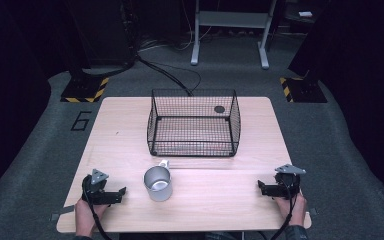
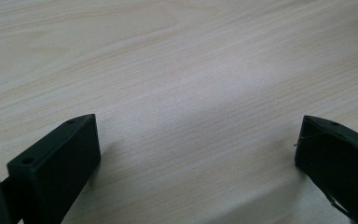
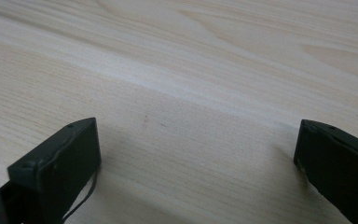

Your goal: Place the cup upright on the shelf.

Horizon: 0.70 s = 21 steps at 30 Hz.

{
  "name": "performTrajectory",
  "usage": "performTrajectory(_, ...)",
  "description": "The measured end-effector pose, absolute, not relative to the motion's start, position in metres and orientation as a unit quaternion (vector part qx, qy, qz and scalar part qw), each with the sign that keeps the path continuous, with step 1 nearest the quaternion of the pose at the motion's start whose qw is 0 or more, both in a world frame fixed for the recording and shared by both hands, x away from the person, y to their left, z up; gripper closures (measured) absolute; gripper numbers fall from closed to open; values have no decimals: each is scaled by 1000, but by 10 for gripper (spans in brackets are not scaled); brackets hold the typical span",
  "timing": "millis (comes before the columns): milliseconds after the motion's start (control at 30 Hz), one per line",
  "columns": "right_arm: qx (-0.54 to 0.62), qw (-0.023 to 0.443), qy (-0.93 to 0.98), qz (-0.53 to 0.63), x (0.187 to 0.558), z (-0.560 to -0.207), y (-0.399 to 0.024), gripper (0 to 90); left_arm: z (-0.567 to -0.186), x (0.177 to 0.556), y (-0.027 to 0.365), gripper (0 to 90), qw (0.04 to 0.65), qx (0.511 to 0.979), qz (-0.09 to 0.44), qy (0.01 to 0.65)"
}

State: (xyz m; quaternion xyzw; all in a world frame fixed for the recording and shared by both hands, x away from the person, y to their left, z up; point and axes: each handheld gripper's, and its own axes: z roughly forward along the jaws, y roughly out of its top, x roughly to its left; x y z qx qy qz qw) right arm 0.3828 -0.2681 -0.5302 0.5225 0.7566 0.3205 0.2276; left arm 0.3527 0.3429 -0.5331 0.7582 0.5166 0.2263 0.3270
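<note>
A: Resting on the near left of the desk (image 1: 130, 125), the left hand-held gripper (image 1: 122, 192) has its jaws spread wide, nothing between them; its own view shows bare light wood grain in the gap.

B: Right side?

A: The right hand-held gripper (image 1: 261, 187) sits near the right front corner, jaws likewise spread apart and empty, pointing inward toward the desk's middle. A hand (image 1: 291, 206) holds it from below; the other hand (image 1: 86, 215) holds the left unit.

B: Items on the desk?

A: A metal mug (image 1: 158, 183) stands upright between the two grippers, nearer the left one but apart from it, handle turned toward the far side. Just beyond the mug stands a black wire basket (image 1: 194, 123), open at the top, centred toward the far edge. A small dark round object (image 1: 219, 109) shows at its far right corner; what it is cannot be told.
</note>
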Motion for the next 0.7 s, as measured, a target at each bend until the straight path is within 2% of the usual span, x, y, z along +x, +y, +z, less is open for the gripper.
performTrajectory(700, 528, 227, 753, 322, 384, -530, -267, 1, -529, 343, 346, 1, 340, 764, 228, 499)
